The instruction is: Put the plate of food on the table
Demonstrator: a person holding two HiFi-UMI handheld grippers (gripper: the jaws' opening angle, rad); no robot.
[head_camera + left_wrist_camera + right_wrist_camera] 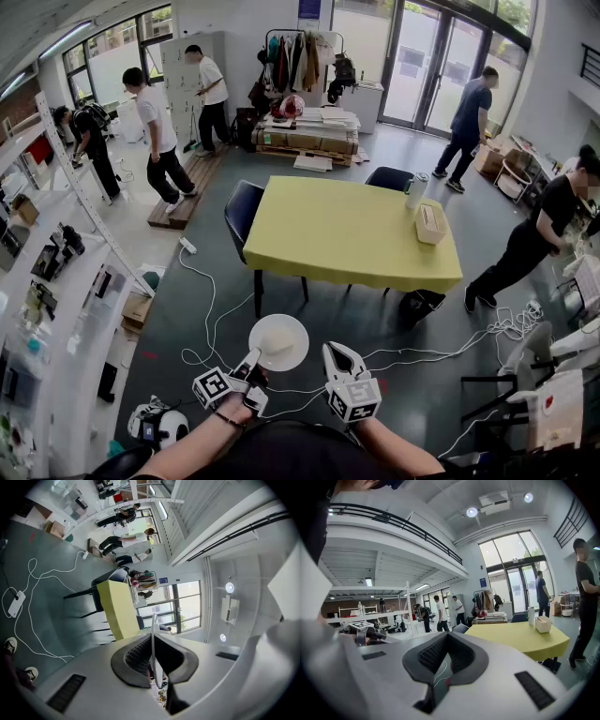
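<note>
In the head view I hold a round white plate [279, 341] with a pale heap of food low over the grey floor. My left gripper [251, 362] is shut on its near rim. The left gripper view shows the plate [153, 625] edge-on as a thin white line pinched between the dark pads of the left gripper [152, 641]. My right gripper [339, 357] hangs just right of the plate, shut on nothing; in its own view the right gripper [447, 638] has its jaws together. The yellow table [347, 234] stands ahead, also visible as the table [117, 609] and table [520, 637].
A tissue box [430, 223] and a tall white cup [416, 190] stand on the table's far right. Black chairs [243, 212] [389, 177] flank it. White cables [208, 314] trail over the floor. Shelving [56, 281] runs along the left. Several people stand around the room.
</note>
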